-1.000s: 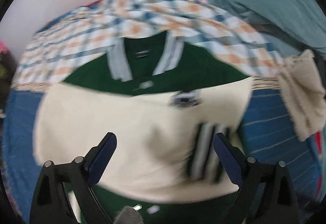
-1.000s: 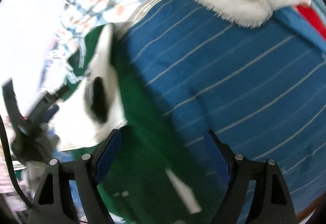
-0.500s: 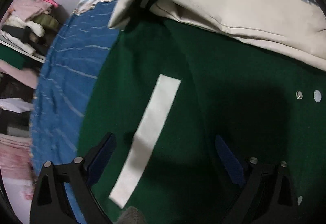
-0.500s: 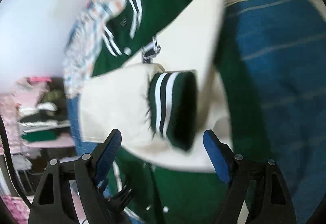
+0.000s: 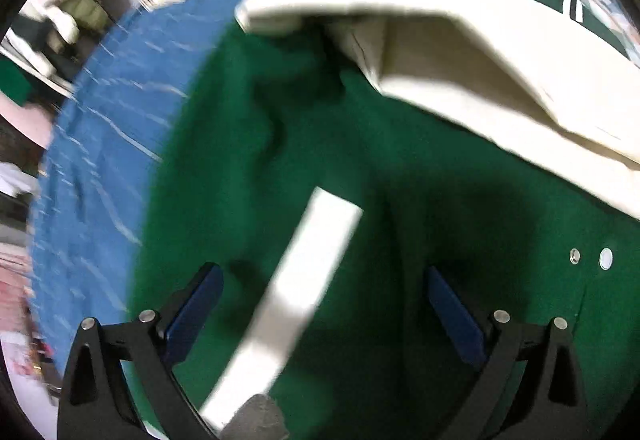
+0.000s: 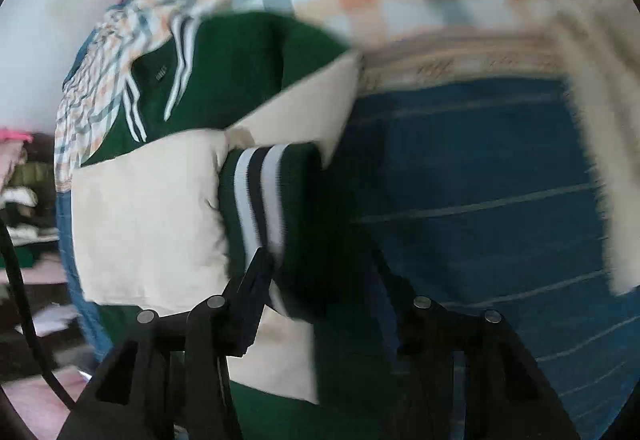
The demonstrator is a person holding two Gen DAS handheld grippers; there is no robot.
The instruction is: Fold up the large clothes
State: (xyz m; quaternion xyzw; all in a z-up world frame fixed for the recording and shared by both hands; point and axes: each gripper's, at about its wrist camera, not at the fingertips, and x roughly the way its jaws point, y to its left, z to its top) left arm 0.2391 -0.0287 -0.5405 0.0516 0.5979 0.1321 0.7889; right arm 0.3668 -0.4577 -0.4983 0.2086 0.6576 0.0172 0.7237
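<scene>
The jacket (image 5: pixel 400 200) is lying on the blue bedspread (image 5: pixel 104 144), its cream sleeve (image 5: pixel 500 72) folded across the green body to narrow it. The left gripper (image 5: pixel 320 300) is hanging over the pocket strip (image 5: pixel 296 292), jaws spread wide and empty, probably picking a hem hold. The right gripper (image 6: pixel 320 280) is closing around the striped cuff (image 6: pixel 264 200), apparently to reposition the sleeve; whether its pads are pressing yet cannot be told.

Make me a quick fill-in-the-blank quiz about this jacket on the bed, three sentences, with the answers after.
1. The jacket has a green body and ______ sleeves.
2. The bedspread under it is ______ with thin pale lines.
3. The striped cuff lies just ahead of the ______ gripper, whose fingers are closing.

Answers: cream; blue; right
</scene>
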